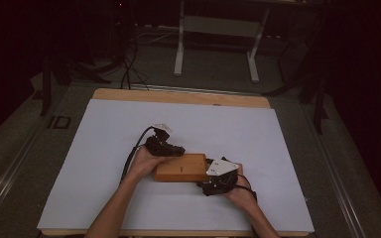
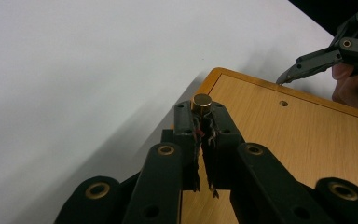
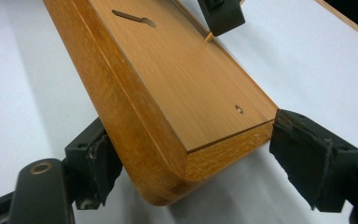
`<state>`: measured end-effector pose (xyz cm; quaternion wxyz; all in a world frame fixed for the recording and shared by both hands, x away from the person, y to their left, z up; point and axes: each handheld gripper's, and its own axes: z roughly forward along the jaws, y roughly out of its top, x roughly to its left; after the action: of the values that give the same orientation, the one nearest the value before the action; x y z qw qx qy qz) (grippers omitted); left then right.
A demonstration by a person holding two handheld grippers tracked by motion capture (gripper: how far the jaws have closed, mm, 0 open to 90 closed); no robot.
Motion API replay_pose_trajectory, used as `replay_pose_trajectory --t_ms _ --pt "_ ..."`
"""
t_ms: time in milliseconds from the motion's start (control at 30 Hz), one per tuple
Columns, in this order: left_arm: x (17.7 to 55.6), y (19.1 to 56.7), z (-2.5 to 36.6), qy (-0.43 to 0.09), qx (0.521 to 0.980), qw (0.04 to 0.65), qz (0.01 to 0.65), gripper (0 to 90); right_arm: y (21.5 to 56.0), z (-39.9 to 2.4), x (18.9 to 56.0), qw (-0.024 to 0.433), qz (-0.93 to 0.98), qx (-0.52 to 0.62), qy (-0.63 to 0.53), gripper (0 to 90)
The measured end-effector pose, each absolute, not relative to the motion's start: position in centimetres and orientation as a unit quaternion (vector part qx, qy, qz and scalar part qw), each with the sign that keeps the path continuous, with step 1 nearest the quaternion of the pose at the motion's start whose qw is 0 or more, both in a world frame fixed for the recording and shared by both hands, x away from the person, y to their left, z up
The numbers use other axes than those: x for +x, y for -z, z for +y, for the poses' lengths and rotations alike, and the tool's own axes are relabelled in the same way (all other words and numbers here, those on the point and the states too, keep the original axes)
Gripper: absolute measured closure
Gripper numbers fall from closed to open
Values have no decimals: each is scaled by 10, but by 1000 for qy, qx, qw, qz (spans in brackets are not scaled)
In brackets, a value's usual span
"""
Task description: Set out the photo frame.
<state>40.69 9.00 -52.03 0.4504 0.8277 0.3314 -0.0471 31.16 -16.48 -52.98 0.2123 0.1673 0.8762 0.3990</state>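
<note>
The right gripper (image 3: 191, 154) straddles the near right end of the wooden box (image 3: 177, 88), jaws spread, pads just off the wood. The box lies mid-table on the white sheet (image 1: 104, 148). At its left end, the left gripper (image 2: 201, 108) pinches a small brass cylinder (image 2: 202, 100).

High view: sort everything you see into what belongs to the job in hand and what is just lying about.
In the job:
- wooden box
- small brass cylinder, pinched in the left gripper
- right gripper, jaws astride the box's end

Lying about:
- white table cover
- white stand beyond the table
- floor cables
</note>
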Motion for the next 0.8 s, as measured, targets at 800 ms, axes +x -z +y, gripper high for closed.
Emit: replay_pose_trajectory --t_ms 800 --pt "402 522 87 43 829 455 323 757 518 -171 310 218 855 159 -443 356"
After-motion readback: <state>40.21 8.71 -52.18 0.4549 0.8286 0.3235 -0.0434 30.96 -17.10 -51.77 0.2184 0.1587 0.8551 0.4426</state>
